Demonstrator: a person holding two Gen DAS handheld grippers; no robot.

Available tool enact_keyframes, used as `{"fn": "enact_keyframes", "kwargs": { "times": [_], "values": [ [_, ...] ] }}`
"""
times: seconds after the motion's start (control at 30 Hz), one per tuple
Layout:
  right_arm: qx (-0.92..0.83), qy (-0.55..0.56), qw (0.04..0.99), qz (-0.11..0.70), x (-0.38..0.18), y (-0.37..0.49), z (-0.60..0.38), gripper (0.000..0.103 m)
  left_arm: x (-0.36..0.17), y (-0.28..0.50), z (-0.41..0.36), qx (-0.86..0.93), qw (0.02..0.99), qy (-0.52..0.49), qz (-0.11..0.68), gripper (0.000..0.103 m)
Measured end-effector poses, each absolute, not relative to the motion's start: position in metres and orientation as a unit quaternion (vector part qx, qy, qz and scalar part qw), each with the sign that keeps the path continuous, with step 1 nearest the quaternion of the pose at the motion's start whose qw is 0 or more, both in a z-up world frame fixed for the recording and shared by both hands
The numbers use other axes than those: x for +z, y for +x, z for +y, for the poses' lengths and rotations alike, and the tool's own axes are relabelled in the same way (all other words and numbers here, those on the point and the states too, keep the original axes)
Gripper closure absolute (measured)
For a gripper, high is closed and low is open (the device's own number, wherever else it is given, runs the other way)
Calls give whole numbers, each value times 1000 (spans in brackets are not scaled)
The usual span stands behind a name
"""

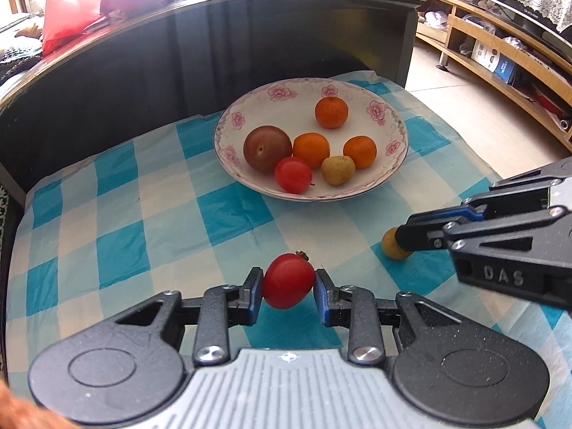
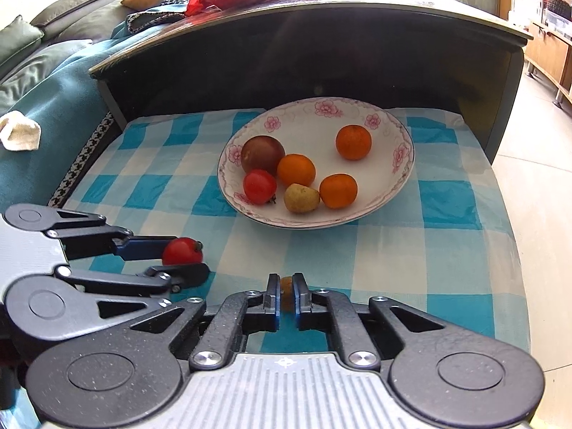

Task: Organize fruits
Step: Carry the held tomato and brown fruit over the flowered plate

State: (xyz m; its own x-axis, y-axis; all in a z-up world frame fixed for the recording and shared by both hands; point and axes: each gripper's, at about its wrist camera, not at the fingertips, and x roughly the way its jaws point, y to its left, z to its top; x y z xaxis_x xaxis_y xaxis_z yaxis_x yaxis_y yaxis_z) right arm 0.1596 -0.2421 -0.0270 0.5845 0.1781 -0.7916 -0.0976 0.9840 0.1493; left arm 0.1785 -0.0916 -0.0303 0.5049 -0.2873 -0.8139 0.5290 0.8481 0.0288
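My left gripper (image 1: 289,284) is shut on a red tomato (image 1: 288,281), held just above the blue checked cloth; it also shows in the right wrist view (image 2: 181,251). My right gripper (image 2: 286,295) is shut on a small yellow-brown fruit (image 2: 286,289), which shows at the cloth's right side in the left wrist view (image 1: 392,246). A white floral bowl (image 1: 397,125) stands beyond both grippers. It holds a dark plum (image 1: 267,148), a red tomato (image 1: 293,174), a yellow-brown fruit (image 1: 337,169) and three oranges (image 1: 311,149).
A dark curved cabinet wall (image 1: 178,57) rises right behind the bowl. Its top carries red bags (image 1: 71,7) and more fruit. The cloth's right edge (image 2: 507,221) drops to a tiled floor. A teal sofa (image 2: 43,93) lies to the left.
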Motion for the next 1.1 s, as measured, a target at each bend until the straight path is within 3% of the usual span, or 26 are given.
{"fn": "enact_keyframes", "kwargs": {
  "times": [0.07,0.13,0.2,0.5,1.1],
  "values": [
    [76,50,889,449,-28,161,-246,98,-32,179,-91,-237,855,136,440,64],
    [66,52,888,452,-30,163,-249,82,-31,179,-90,-241,855,135,439,64],
    [58,45,884,462,-36,165,-250,76,-31,178,-90,-243,855,136,438,64],
    [48,39,888,455,-38,160,-252,87,-32,179,-90,-246,853,135,440,64],
    [52,47,905,419,-9,173,-246,87,-4,201,-106,-234,877,120,403,64]
  ]
}}
